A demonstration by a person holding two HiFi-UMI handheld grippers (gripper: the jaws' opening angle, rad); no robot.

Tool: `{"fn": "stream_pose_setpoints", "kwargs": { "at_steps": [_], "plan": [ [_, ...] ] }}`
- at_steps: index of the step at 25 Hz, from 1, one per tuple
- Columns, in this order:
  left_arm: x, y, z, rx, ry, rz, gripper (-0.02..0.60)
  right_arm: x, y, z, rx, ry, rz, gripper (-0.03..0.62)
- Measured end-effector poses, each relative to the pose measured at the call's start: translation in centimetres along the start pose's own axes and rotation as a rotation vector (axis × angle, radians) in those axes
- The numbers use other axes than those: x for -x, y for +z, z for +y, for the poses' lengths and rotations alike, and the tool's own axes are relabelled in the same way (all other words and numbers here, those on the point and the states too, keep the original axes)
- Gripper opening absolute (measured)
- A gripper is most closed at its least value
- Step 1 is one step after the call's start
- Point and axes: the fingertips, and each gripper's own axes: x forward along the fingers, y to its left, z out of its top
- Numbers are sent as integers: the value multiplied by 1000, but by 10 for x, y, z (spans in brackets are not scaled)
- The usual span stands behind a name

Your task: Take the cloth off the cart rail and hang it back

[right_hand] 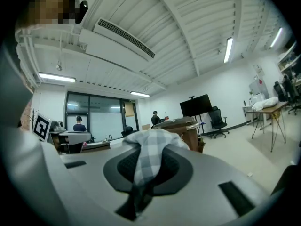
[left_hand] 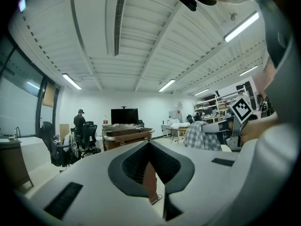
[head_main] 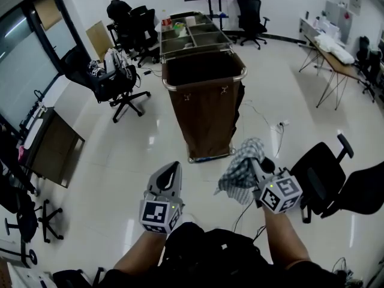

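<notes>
Right tool [head_main: 259, 162] is clenched on the checked cloth [head_main: 239, 171], which bunches over its tip and hangs in the air just short of the cart [head_main: 204, 110], clear of the rail [head_main: 204, 84]; left tool [head_main: 173, 168] hovers alongside, jaws together, carrying nothing.

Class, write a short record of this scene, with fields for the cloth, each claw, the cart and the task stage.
Cloth: checked cloth, bunched, hanging from the right claw, apart from the cart
Right claw: right claw shut on the cloth
Left claw: left claw shut, nothing between its jaws
Cart: cart with a brown bag, standing on the floor ahead; no cloth on the parts of its rail in view
Task stage: cloth off the rail, not yet hung back
</notes>
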Motion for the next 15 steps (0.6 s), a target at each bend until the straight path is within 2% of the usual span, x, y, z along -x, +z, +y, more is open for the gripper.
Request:
{"fn": "stream_pose_setpoints", "kwargs": {
  "at_steps": [5,8,15],
  "plan": [
    [-18,23,29,-42,7,-46,0,-23,22,0,32,15,-16,46],
    [-38,34,48,-40,-6,-62,0,-45,44,-1,67,16,-29,46],
    [-91,79,113,-14,-31,-120,0,-119,137,11,132,35,-99,46]
  ]
}}
